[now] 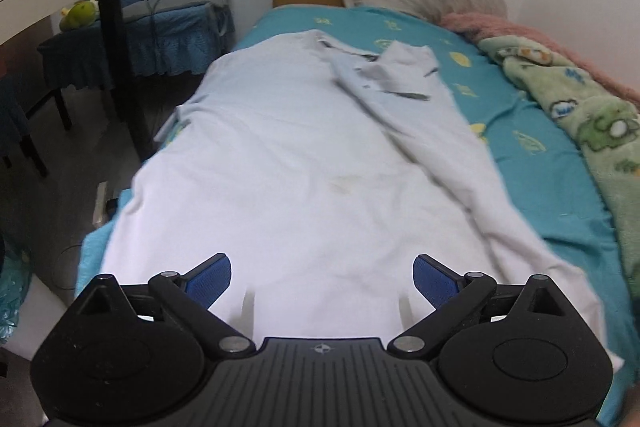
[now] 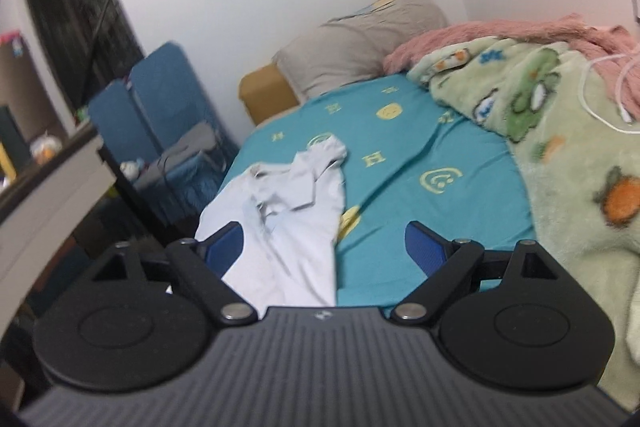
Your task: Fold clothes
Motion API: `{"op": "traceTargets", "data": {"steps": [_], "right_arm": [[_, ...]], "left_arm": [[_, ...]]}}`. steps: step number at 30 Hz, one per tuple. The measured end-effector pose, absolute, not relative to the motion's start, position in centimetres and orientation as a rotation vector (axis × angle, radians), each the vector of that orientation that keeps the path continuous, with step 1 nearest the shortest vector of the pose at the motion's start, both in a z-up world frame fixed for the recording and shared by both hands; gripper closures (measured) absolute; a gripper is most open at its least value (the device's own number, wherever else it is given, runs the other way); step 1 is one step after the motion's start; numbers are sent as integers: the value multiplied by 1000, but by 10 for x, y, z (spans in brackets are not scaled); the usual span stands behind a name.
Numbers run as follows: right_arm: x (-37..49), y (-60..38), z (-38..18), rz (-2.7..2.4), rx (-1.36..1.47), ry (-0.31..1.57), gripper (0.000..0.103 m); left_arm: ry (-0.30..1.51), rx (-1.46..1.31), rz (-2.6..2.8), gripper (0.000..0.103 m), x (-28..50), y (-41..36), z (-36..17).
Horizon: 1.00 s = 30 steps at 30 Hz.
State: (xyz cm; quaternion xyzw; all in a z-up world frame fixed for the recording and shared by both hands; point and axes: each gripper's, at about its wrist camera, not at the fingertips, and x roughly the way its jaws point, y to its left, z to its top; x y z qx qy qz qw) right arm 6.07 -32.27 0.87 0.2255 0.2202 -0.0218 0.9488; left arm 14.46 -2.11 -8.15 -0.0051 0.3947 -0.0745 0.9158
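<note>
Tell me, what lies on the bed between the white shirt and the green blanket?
Only bare teal sheet lies between the white shirt and the green blanket; both wrist views show it.

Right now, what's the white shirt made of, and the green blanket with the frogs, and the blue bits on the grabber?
The white shirt looks like thin, matte woven or knit cloth, probably cotton: it lies flat with soft creases. The green blanket looks like fluffy fleece, with a fuzzy surface and rounded folds. The blue pads on the left gripper seem to be ribbed rubber or soft plastic; blur leaves that unsure.
</note>
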Motion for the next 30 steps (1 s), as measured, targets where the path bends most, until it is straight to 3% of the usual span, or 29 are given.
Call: {"op": "traceTargets", "data": {"steps": [4,13,20,21,24,30], "right_arm": [[52,-347,4,-96,510,422,14],[36,-378,2,-181,561,344,14],[44,-384,-7,-167,594,370,14],[44,-384,-8,-164,596,373,14],[47,-384,-12,-163,609,388,14],[47,-389,-16,-172,646,396,14]], "left_arm": [[827,-22,-275,9,127,-70,-71],[976,-72,-553,37,102,-177,-91],[1108,-27,-610,72,109,-203,-130],[1117,-17,-606,85,110,-204,-135],[1103,-16,-599,100,110,-202,-136],[1063,-156,-613,101,105,-155,-97]]}}
